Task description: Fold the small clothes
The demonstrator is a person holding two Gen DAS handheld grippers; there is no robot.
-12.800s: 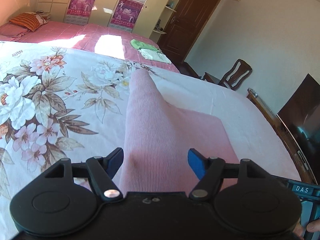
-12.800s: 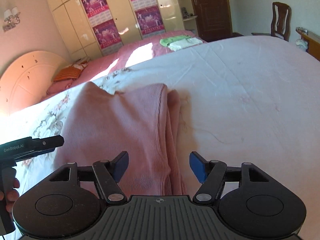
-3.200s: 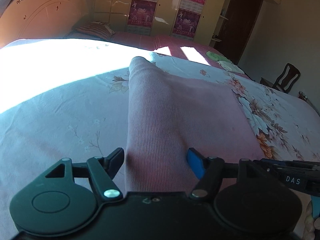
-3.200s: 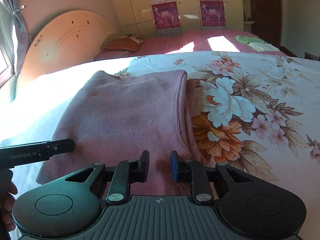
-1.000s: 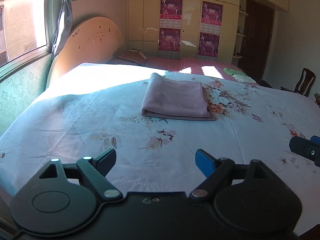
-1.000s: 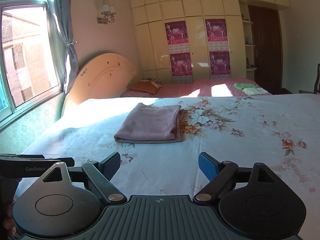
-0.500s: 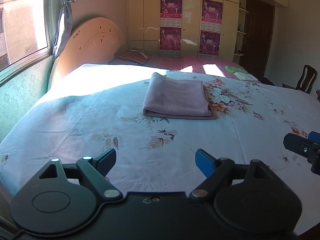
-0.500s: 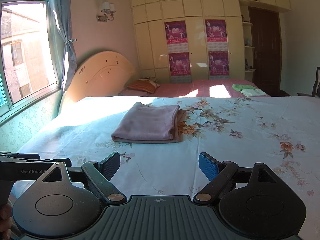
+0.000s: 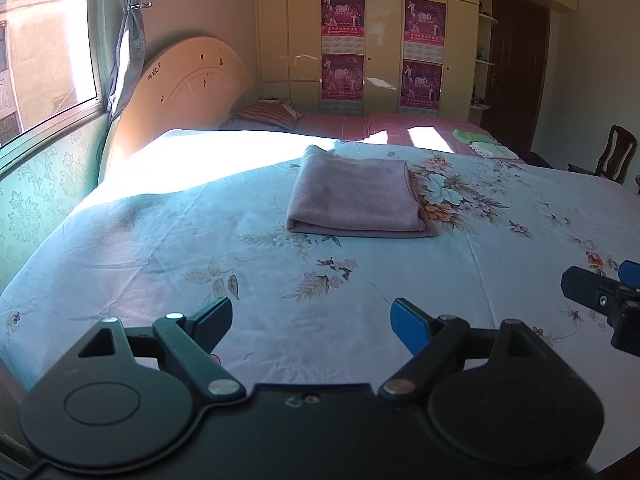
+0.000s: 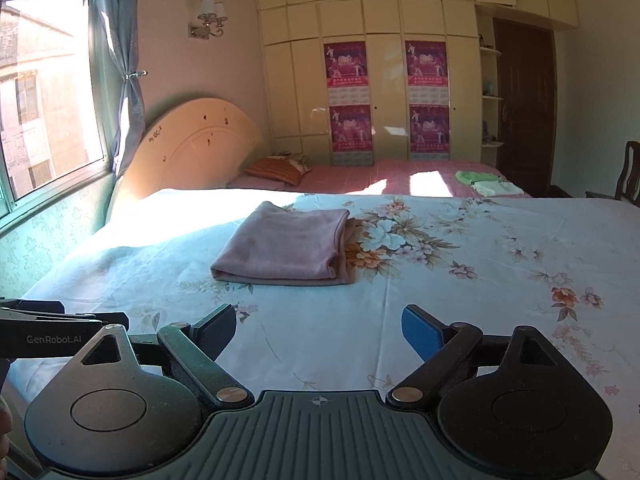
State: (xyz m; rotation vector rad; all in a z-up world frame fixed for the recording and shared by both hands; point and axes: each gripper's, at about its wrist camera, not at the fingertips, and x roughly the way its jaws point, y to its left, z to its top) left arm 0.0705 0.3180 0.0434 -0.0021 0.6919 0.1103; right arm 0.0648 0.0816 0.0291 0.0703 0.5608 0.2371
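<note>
Cloth, a pink garment (image 9: 356,196) folded into a flat rectangle, lies on the flowered bedsheet (image 9: 360,292) toward the headboard (image 9: 188,80) end of the bed, its folded edge facing the near edge. Both grippers hang over that near edge, well apart from it: the left gripper (image 9: 310,320) has its jaws wide apart and empty, and the right gripper (image 10: 318,326), whose jaws have just been opening, also holds nothing. Green and white cloths (image 10: 486,182) lie on the far pink bed (image 10: 384,174).
</note>
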